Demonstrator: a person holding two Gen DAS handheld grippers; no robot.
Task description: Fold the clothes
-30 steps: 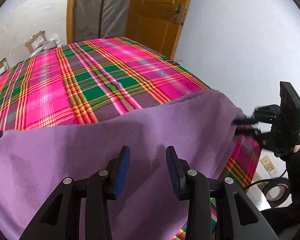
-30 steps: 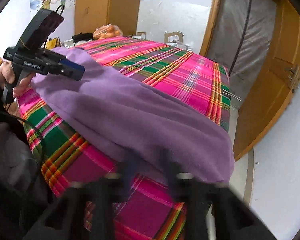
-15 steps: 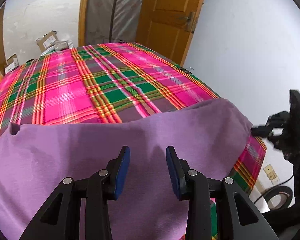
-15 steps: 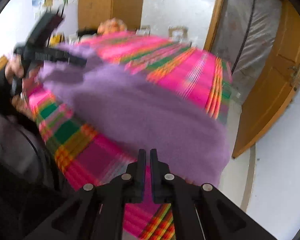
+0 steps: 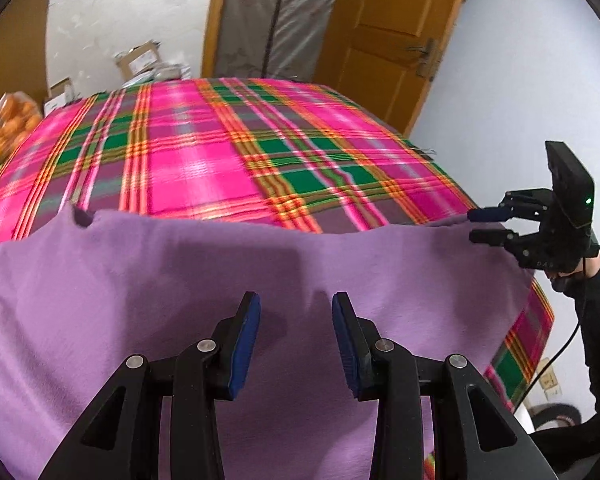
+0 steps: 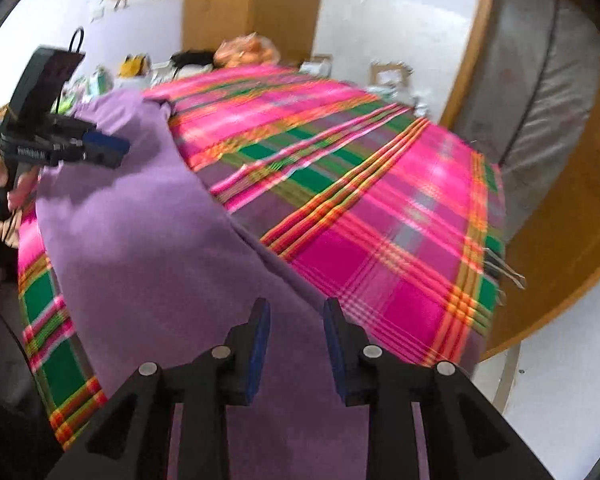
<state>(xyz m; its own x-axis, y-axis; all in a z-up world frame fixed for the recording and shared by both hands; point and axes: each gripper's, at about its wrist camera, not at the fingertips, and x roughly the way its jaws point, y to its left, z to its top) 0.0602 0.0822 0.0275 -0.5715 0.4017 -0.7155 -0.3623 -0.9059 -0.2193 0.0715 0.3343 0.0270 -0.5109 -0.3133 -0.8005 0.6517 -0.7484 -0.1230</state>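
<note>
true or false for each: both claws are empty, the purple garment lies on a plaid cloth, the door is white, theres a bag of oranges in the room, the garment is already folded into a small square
1. Both claws are empty. True: the left claw stands open over the purple garment, gripping nothing; the right claw is opening, with no cloth pinched between its pads.
2. The purple garment lies on a plaid cloth. True.
3. The door is white. False: it is orange-brown wood.
4. A bag of oranges is in the room. True, beyond the far left end of the cloth.
5. The garment is folded into a small square. False: it spreads wide across the near edge.
</note>
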